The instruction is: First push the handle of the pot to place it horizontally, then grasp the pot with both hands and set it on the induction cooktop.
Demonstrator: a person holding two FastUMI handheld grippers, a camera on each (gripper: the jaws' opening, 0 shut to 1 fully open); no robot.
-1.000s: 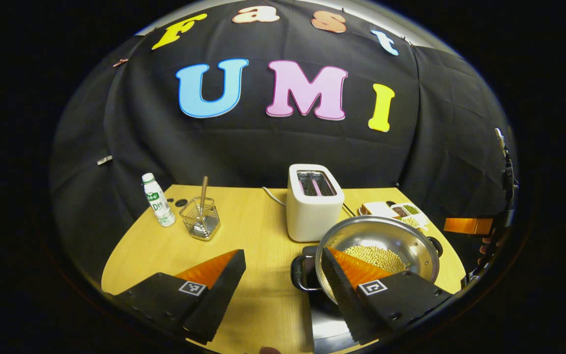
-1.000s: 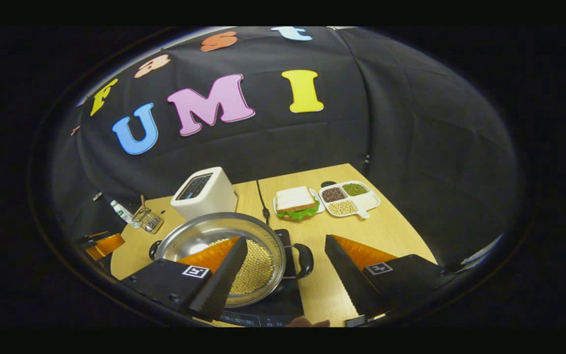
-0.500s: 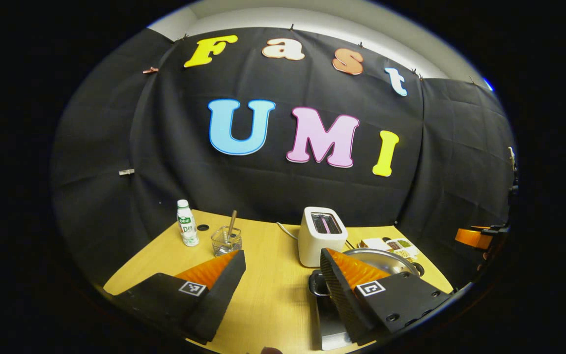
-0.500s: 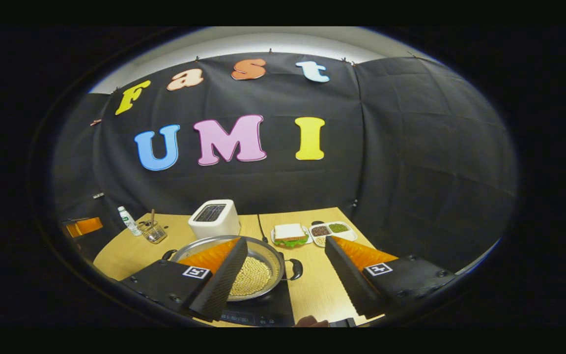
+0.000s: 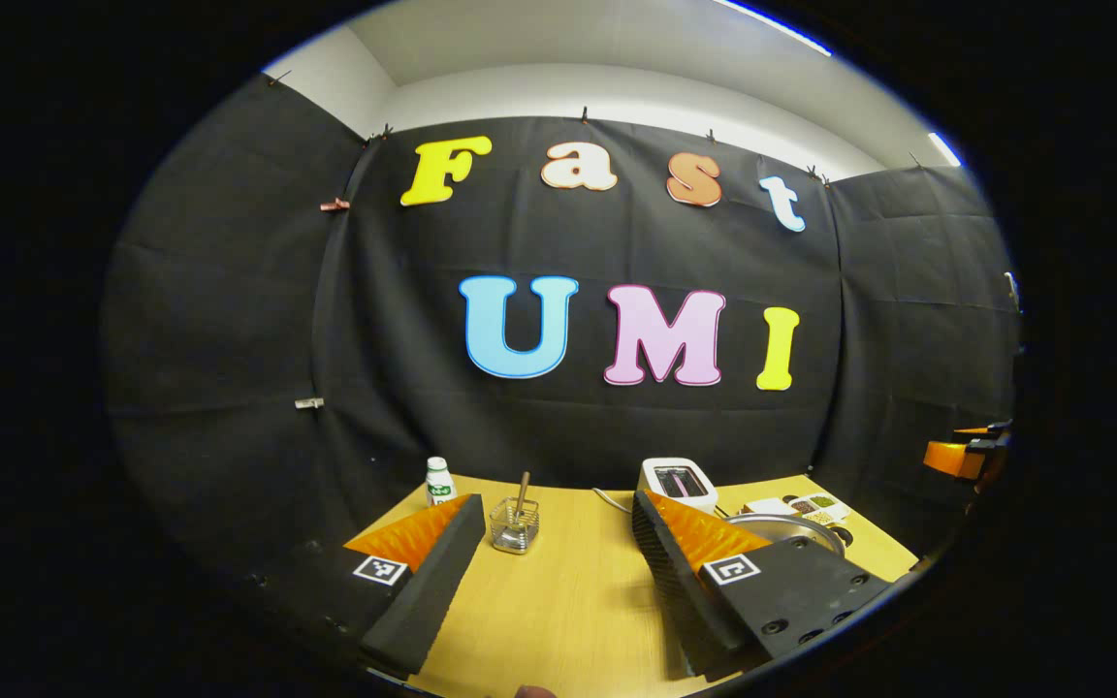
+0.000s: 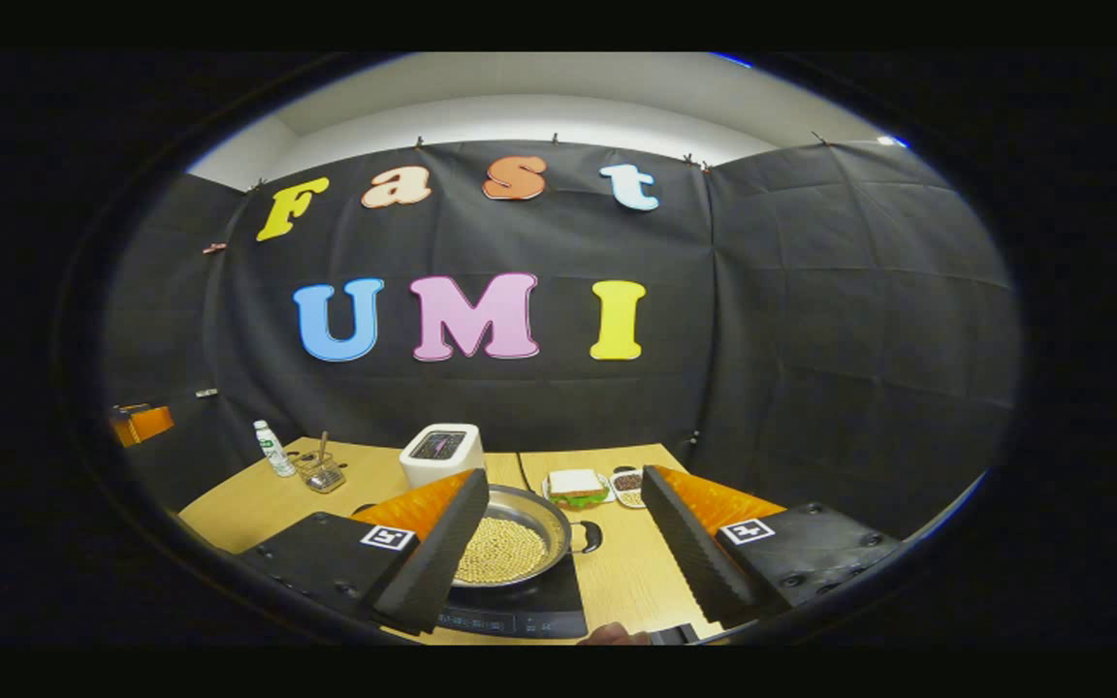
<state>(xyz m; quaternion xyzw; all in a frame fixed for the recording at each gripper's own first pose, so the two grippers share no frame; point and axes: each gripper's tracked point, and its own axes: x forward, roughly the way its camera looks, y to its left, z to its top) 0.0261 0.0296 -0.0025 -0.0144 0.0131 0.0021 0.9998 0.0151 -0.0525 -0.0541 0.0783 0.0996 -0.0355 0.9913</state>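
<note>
Steel pot (image 6: 510,543) of beans sits on induction cooktop (image 6: 520,611); likely heavy, slick, grip by side handles; both jaws spread, empty.

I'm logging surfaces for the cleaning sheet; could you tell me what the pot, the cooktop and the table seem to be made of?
The pot looks like polished stainless steel: its silvery inner wall is shiny, and its side handle is dark, probably plastic. The induction cooktop has a flat glossy black top, likely glass. The table shows pale wood grain with a matte finish, wood or laminate.
</note>
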